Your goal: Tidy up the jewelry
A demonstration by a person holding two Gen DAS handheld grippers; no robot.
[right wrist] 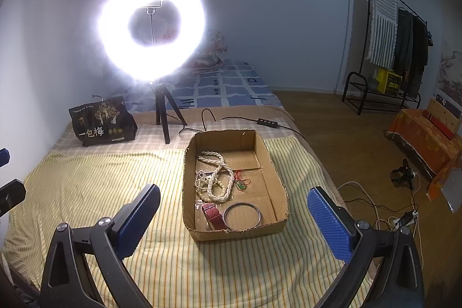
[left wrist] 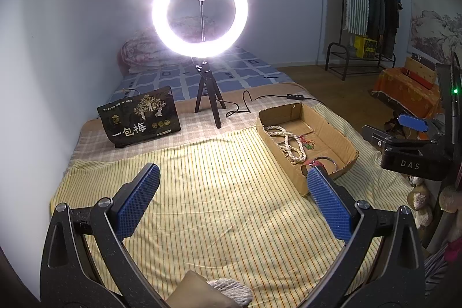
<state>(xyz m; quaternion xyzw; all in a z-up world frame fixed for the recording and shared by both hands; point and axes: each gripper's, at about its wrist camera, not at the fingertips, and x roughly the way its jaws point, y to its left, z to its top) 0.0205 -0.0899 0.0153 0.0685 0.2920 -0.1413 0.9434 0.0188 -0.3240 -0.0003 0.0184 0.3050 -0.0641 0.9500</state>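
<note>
Ring light (right wrist: 151,31) behind jewelry box (right wrist: 274,163)

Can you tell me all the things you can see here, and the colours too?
cardboard box: one, brown, on the striped cloth
bead necklace: one tangled bunch, cream, inside the box
pendant: one, green on red cord, inside the box
watch strap: one, dark red, near end of the box
bangle: one, silver, beside the strap
striped cloth: one, yellow, covering the table
ring light: one, white, lit, on a black tripod
snack bag: one, black, left of the tripod
clothes rack: one, black, far right
left gripper: fingers blue, open
right gripper: fingers blue, open
</note>
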